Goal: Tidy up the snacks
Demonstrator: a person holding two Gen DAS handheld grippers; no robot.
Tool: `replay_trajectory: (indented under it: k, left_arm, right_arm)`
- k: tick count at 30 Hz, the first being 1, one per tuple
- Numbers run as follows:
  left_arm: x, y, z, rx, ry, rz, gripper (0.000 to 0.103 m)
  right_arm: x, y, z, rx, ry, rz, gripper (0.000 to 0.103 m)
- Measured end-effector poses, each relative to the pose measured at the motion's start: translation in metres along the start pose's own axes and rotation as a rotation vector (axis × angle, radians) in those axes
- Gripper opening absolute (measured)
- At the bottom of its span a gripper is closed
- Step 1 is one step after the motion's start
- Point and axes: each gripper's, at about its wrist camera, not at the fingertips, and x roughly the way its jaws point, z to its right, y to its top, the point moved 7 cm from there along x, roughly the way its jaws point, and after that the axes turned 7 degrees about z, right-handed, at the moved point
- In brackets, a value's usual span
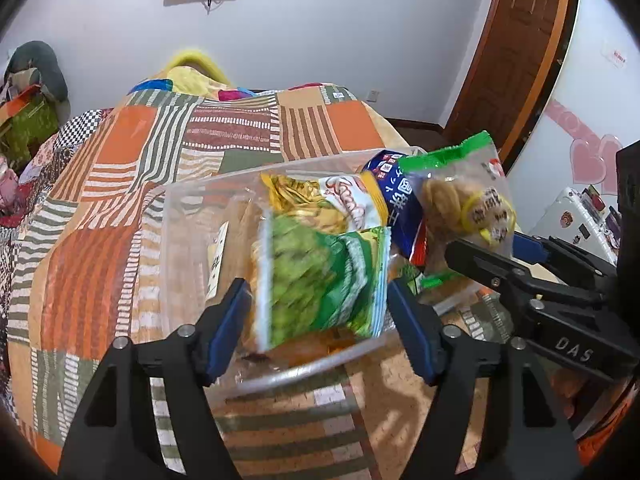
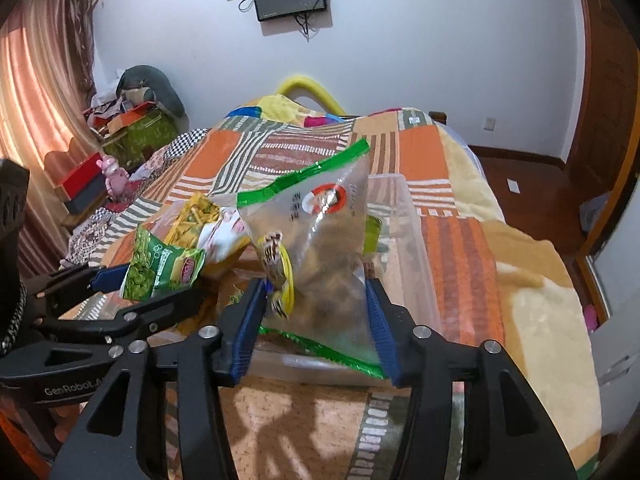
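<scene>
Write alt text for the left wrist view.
The left gripper, jaws apart, frames a blurred green snack bag dropping into a clear plastic bin on a patchwork bedspread; the right gripper brings a clear bag alongside.

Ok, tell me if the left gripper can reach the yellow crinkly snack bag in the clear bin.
Probably not: the green pea packet sits between the open jaws of the left gripper, in front of the yellow crinkly snack bag.

Daylight through the curtain point(image 2: 36, 92) lights my views evenly; my claws cast soft shadows on the bedspread point(image 2: 280, 420); fisheye edges bend; the green packet point(image 1: 320, 280) is motion-blurred.
</scene>
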Motion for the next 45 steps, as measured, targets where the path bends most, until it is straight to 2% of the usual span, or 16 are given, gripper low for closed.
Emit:
replay_trajectory:
  k: [2, 5, 10, 21, 25, 26, 27, 28, 32, 34, 36, 40, 45]
  left_arm:
    - [-0.006, -0.001, 0.0, -0.001, -0.007, 0.006, 0.072]
    - [-0.02, 0.0, 0.0, -0.012, -0.015, 0.025, 0.072]
    - [-0.059, 0.011, 0.001, -0.028, -0.012, 0.1, 0.073]
    - [-0.19, 0.05, 0.019, 0.01, 0.026, 0.383, 0.073]
    - [-0.227, 0.053, 0.027, 0.026, 0.026, 0.455, 0.073]
    - [-0.235, 0.053, 0.029, 0.027, 0.021, 0.467, 0.073]
    - [-0.244, 0.052, 0.031, 0.029, 0.019, 0.482, 0.078]
    - [-0.251, 0.051, 0.032, 0.031, 0.021, 0.493, 0.086]
    - [-0.274, 0.043, 0.038, 0.06, 0.047, 0.546, 0.096]
    - [-0.281, 0.04, 0.04, 0.071, 0.055, 0.56, 0.101]
    - [-0.286, 0.036, 0.042, 0.074, 0.058, 0.568, 0.102]
    - [-0.288, 0.032, 0.042, 0.078, 0.067, 0.572, 0.103]
    - [-0.289, 0.027, 0.043, 0.077, 0.064, 0.565, 0.103]
  right_arm:
    - [-0.005, -0.002, 0.003, 0.014, 0.004, -0.005, 0.059]
    - [-0.011, -0.001, 0.004, 0.015, -0.001, -0.001, 0.06]
    - [-0.04, 0.01, 0.004, 0.013, 0.004, 0.055, 0.06]
    - [-0.136, 0.059, -0.03, -0.03, 0.044, 0.307, 0.06]
    - [-0.169, 0.066, -0.047, -0.058, 0.058, 0.389, 0.06]
    - [-0.176, 0.067, -0.051, -0.065, 0.059, 0.405, 0.06]
    - [-0.18, 0.067, -0.054, -0.068, 0.06, 0.415, 0.06]
    - [-0.184, 0.067, -0.056, -0.071, 0.061, 0.426, 0.061]
    - [-0.195, 0.064, -0.061, -0.073, 0.039, 0.468, 0.078]
    - [-0.196, 0.063, -0.063, -0.075, 0.024, 0.479, 0.083]
    - [-0.196, 0.062, -0.064, -0.08, 0.016, 0.484, 0.085]
    - [-0.201, 0.061, -0.068, -0.096, -0.021, 0.512, 0.103]
    - [-0.205, 0.061, -0.071, -0.118, -0.03, 0.52, 0.103]
